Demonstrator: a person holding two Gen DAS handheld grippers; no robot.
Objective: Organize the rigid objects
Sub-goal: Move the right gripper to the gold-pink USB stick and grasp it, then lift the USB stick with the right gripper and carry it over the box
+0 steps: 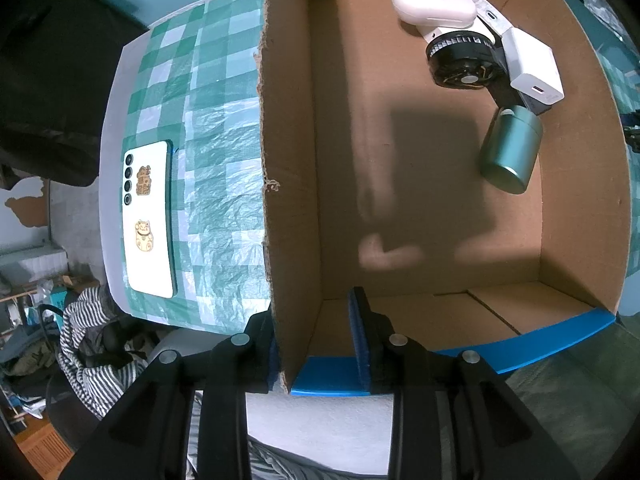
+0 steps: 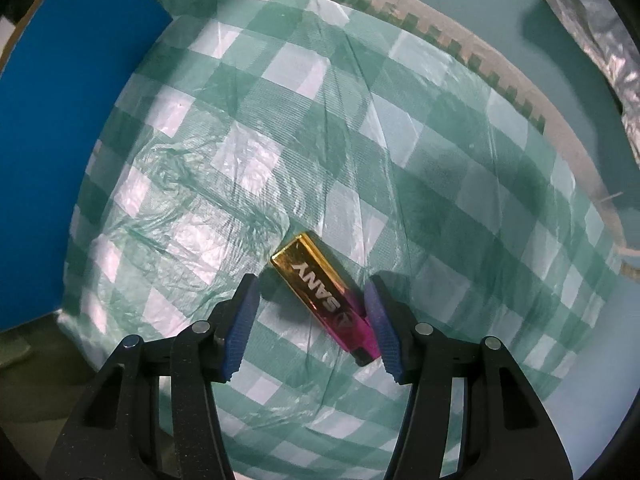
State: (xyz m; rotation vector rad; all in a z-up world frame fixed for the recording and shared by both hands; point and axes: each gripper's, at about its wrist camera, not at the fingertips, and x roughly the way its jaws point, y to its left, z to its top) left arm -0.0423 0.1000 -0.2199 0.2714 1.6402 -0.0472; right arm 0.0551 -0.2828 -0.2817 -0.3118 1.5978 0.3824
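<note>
Your right tool (image 2: 314, 320) hangs with its jaws apart over the gold-and-pink bar (image 2: 326, 300), which lies slantwise on the worktop (image 2: 460, 184); its pink end sits right against the right-hand pad. Close like this and you would likely catch only that end, so the bar could swivel or skid on the slick checked plastic cover. Your left tool (image 1: 316, 344) is clamped on the near left wall of the cardboard box (image 1: 276, 160); let go and the box may shift. Inside, at the far right, lie a white case (image 1: 434, 6), a fan (image 1: 460, 60), a charger (image 1: 532, 68) and a green can (image 1: 512, 148). A phone (image 1: 148, 220) waits left of the box. Beyond the worktop's edge, the room is cluttered with striped cloth.
</note>
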